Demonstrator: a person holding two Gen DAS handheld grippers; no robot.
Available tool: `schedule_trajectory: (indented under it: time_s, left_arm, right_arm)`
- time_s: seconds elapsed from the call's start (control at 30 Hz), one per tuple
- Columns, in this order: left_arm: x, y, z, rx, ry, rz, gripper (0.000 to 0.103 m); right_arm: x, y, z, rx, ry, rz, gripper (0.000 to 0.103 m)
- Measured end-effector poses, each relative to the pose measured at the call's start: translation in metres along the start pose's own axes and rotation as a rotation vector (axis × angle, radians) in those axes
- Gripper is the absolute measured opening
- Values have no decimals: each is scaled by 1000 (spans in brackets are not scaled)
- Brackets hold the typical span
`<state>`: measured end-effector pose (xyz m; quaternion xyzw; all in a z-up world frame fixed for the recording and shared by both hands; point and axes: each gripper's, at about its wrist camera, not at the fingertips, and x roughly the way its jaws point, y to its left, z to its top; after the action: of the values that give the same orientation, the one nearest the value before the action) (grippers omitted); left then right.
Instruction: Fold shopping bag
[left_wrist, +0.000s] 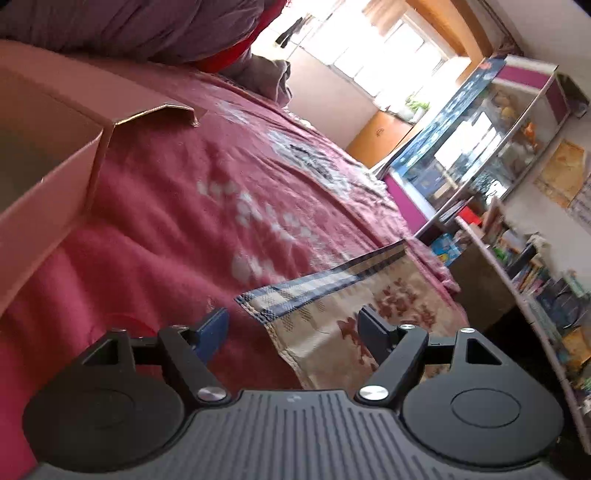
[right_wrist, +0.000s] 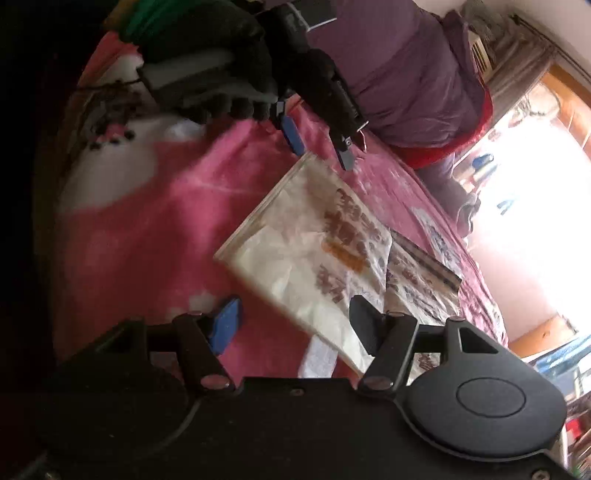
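The shopping bag (right_wrist: 314, 251) is cream with brown print and lies flat, partly folded, on a pink blanket (right_wrist: 147, 229). Its blue checked hem (left_wrist: 325, 284) shows in the left wrist view. My left gripper (left_wrist: 293, 332) is open, and a corner of the bag (left_wrist: 325, 332) lies between its fingers without being pinched. In the right wrist view that left gripper (right_wrist: 319, 147), held by a gloved hand (right_wrist: 221, 74), hovers at the bag's far corner. My right gripper (right_wrist: 295, 328) is open at the bag's near edge, with one finger (right_wrist: 364, 328) over the bag.
An open cardboard box (left_wrist: 48, 166) sits on the blanket to the left. A heap of purple bedding (left_wrist: 129, 26) lies beyond. A glass cabinet (left_wrist: 480, 140) and a shelf of books (left_wrist: 535, 266) stand along the right side.
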<state>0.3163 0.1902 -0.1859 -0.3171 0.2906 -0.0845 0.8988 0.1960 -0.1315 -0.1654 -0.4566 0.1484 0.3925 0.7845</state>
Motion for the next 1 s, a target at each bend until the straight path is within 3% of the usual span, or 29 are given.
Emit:
schedule_trajectory:
  time_s: [0.03, 0.07, 0.13, 0.33, 0.37, 0.47, 0.6, 0.73, 0.8, 0.93, 1.0]
  left_arm:
    - [-1, 2, 0, -15, 1, -15, 26]
    - [-1, 3, -1, -27, 2, -26, 25]
    - [-5, 1, 0, -31, -4, -51, 13]
    - [-19, -15, 8, 6, -48, -155, 10]
    - [-19, -15, 9, 6, -51, -164, 10]
    - [-25, -17, 12, 15, -67, -212, 10]
    - [-32, -22, 14, 62, -92, -235, 10]
    - [-46, -16, 20, 10, -153, -429, 11]
    - [-54, -16, 21, 11, -185, -507, 11]
    - [-47, -17, 19, -4, -177, -503, 11]
    - [-42, -18, 18, -2, -175, -485, 12]
  right_arm:
    - [-3, -2, 0, 2, -6, 10, 63]
    - [-5, -5, -1, 16, -12, 24, 63]
    - [-2, -7, -1, 13, 0, -5, 63]
    - [26, -14, 2, 41, 48, -91, 61]
    - [31, -16, 3, 49, 60, -112, 57]
    - [41, -32, 5, 154, 86, -95, 17]
    - [47, -50, 4, 267, 82, -71, 9]
    - [29, -63, 1, 423, -27, 50, 7]
    - [15, -78, -2, 595, -177, 249, 7]
    - [13, -93, -10, 738, -223, 302, 7]
    - [20, -116, -34, 939, -227, 289, 7]
